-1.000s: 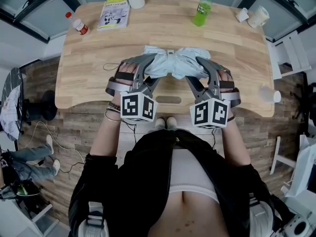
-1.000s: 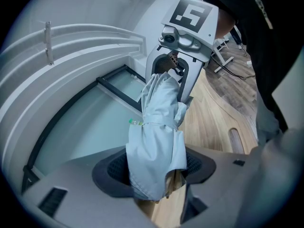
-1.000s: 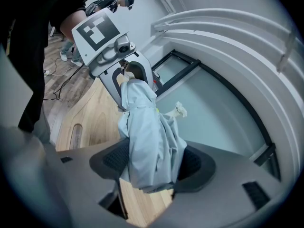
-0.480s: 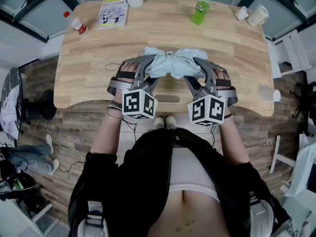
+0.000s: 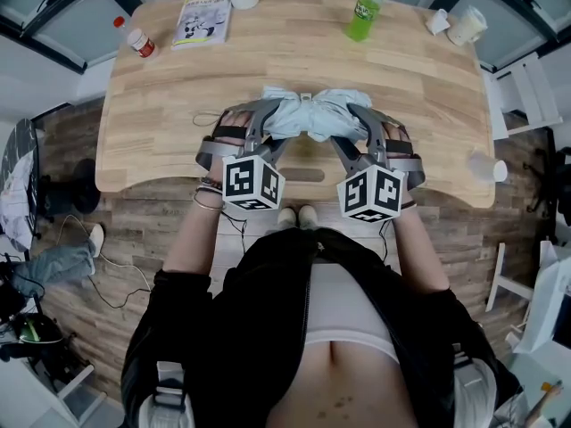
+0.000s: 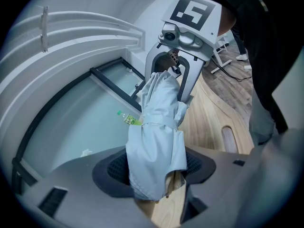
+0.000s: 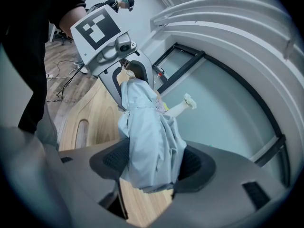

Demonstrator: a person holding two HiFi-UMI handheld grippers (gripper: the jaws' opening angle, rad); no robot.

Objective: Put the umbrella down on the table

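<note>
While clamped at both ends, hanging crosswise over the near half of the light wooden table (image 5: 178,87): pale blue folded fabric umbrella (image 5: 310,114). Gripped on one end by the left gripper (image 5: 270,125), jaws wide yet pressed onto bunched cloth. Same on the other end from the right gripper (image 5: 355,125), jaws squeezing fabric. Cannot tell whether touching the wood. By the back edge: green plastic bottle (image 5: 364,16).

Matt cloth umbrella (image 5: 312,114), smooth wood table (image 5: 178,78) w/ grain.
</note>
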